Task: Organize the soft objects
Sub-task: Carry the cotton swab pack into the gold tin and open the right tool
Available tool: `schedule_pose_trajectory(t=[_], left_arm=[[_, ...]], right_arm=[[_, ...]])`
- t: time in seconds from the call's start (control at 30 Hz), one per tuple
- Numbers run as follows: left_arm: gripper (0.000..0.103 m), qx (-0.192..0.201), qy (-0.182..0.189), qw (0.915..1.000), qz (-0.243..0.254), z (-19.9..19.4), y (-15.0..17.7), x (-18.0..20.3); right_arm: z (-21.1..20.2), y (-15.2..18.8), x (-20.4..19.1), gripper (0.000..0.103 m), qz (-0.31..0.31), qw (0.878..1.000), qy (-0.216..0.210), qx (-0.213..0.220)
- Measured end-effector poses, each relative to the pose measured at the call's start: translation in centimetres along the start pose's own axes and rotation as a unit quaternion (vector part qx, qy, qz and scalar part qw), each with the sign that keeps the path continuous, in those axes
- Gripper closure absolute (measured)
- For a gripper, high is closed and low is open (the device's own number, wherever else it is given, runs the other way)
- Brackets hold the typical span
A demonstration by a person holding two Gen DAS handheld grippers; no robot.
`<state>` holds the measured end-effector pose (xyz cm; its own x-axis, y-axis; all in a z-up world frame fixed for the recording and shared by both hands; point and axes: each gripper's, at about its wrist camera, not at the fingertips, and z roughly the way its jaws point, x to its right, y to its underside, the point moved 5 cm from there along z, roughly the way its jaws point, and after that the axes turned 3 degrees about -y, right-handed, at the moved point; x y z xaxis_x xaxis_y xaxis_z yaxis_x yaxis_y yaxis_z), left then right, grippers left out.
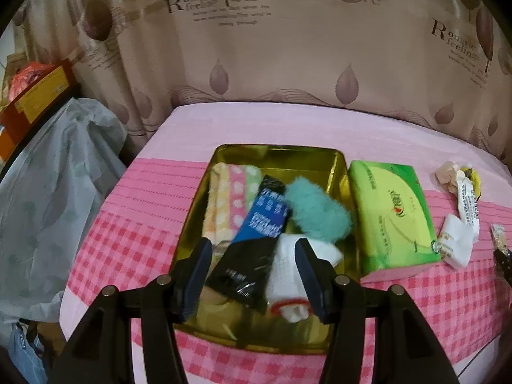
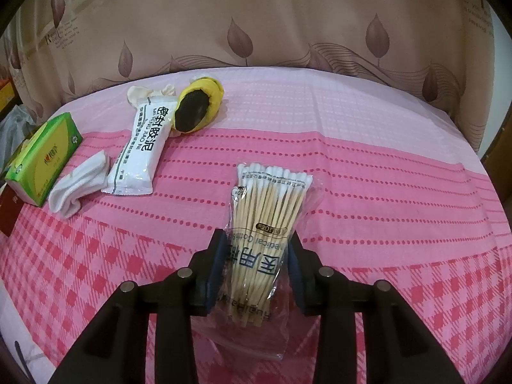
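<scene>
While the left gripper [image 1: 252,268] hangs released above the gold tin [image 1: 342,172], the right gripper [image 2: 256,268] clasps the cotton swab packet [image 2: 265,224], its long axis running straight ahead between the fingers.

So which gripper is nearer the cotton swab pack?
Right. The right gripper has the cotton swab pack between its fingers; the left gripper hovers over the gold tin.

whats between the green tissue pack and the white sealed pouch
A folded white sock lies between the green tissue pack and the white sealed pouch, clearest in the right wrist view.
</scene>
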<state>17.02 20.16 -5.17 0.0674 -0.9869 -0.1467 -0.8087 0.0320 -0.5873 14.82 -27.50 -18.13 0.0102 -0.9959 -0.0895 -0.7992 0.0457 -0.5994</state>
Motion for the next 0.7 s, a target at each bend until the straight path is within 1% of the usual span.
schedule_pose_trajectory(t=[0.13, 0.27, 0.37, 0.43, 0.7], left_arm=[[0.048, 0.003, -0.006, 1.0000, -0.005, -0.1, 1.0, -0.4], [0.048, 0.007, -0.008, 0.9999, -0.011, -0.1, 2.0, -0.7], [0.048, 0.010, -0.006, 0.9999, -0.010, -0.1, 2.7, -0.9], [0.048, 0.013, -0.004, 0.9999, -0.009, -0.1, 2.8, -0.9], [0.048, 0.024, 0.012, 0.9995, -0.015, -0.4, 4.3, -1.6]], right_arm=[[-0.2, 0.3, -0.2, 0.062, -0.001, 1.000, 0.005, -0.002], [-0.5, 0.6, -0.5, 0.062, -0.003, 1.000, 0.013, -0.005], [-0.6, 0.7, -0.6, 0.067, -0.003, 1.000, 0.019, -0.007], [-0.7, 0.7, -0.9, 0.074, -0.003, 1.000, 0.022, -0.007], [-1.0, 0.6, -2.3, 0.079, -0.005, 0.999, 0.037, -0.013]])
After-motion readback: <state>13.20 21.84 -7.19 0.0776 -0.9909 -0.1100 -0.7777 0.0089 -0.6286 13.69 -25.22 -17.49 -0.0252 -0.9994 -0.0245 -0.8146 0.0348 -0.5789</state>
